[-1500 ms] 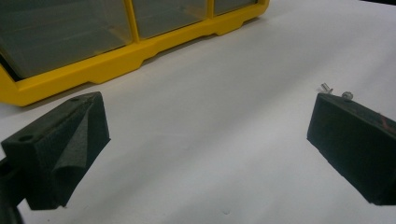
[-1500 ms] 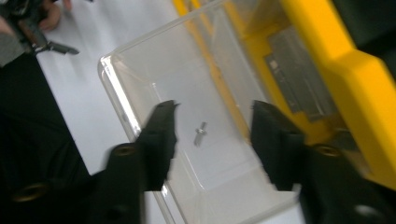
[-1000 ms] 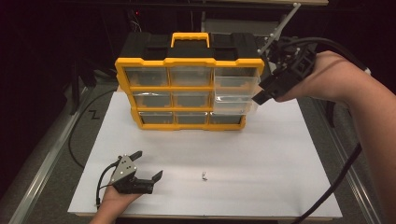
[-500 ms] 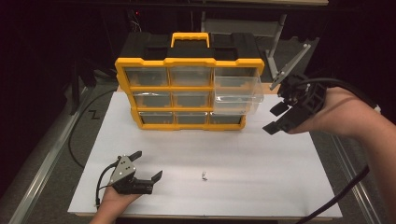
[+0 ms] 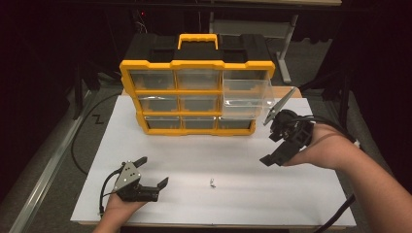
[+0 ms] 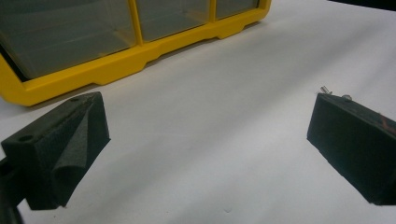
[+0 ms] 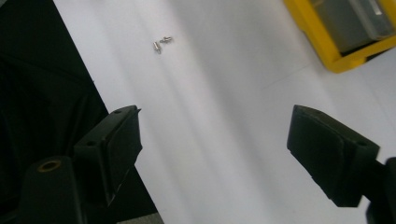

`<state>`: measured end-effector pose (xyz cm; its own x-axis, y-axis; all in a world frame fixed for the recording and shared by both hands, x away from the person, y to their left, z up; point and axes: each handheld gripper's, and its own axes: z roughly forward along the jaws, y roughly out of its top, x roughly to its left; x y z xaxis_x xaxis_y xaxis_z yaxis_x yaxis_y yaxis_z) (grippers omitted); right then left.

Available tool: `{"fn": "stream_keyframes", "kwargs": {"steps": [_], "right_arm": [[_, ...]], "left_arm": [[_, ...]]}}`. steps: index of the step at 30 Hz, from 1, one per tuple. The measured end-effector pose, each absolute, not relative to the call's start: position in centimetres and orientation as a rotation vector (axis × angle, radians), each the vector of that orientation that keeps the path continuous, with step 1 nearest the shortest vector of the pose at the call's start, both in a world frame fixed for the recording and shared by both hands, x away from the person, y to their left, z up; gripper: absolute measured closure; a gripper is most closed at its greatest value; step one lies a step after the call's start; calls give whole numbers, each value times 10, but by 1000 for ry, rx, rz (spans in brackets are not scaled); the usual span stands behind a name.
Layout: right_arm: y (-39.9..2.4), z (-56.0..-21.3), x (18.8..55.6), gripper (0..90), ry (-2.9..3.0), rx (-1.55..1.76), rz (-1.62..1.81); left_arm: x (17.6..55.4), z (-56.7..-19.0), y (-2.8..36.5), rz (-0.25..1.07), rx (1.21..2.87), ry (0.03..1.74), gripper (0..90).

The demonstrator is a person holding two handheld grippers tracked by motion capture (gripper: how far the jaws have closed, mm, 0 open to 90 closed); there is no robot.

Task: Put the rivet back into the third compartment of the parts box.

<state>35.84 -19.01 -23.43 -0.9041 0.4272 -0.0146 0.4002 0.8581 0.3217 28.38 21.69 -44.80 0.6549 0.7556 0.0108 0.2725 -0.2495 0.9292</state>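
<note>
A yellow and black drawer organizer (image 5: 194, 92) stands at the back of the white table top (image 5: 301, 194). One clear drawer (image 5: 245, 94) on its right side is pulled out. Two small metal screws (image 5: 212, 183) lie near the front middle of the table. My left gripper (image 5: 153, 172) rests low at the front left, open and empty, with the screws (image 6: 325, 89) just past its right jaw. My right gripper (image 5: 272, 143) hovers above the table to the right of the organizer. Its jaws have just been opening, with nothing between them. The screws (image 7: 161, 43) lie ahead of it.
The organizer's yellow base (image 6: 121, 60) fills the far side of the left gripper view, and its corner (image 7: 345, 51) shows at the upper right of the right gripper view. A black cable (image 5: 82, 145) runs along the table's left edge. Dark floor surrounds the table.
My right gripper has come down and away from the pulled-out drawer toward the table's right side, and its jaws stand wider. The left gripper has stayed put.
</note>
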Motion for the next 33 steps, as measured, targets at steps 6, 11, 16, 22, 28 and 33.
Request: {"fn": "stream_keyframes", "kwargs": {"steps": [6, 11, 16, 22, 28, 33], "right_arm": [[-183, -271, 358, 97, 2972, 677, 492], [-175, -303, 358, 6, 2987, 695, 474], [-169, -332, 359, 3, 2989, 713, 467], [-165, -359, 358, 3, 3006, 710, 492], [-157, -386, 356, 12, 3023, 712, 508], [-148, -400, 354, 58, 3035, 689, 532]], "left_arm": [[284, -448, 217, 573, 1815, 819, 3], [284, -448, 218, 572, 1813, 820, 3], [284, -448, 218, 573, 1817, 815, 3], [284, -448, 217, 570, 1818, 814, 3], [284, -448, 217, 569, 1818, 813, 3], [284, -448, 216, 569, 1821, 810, 3]]}}
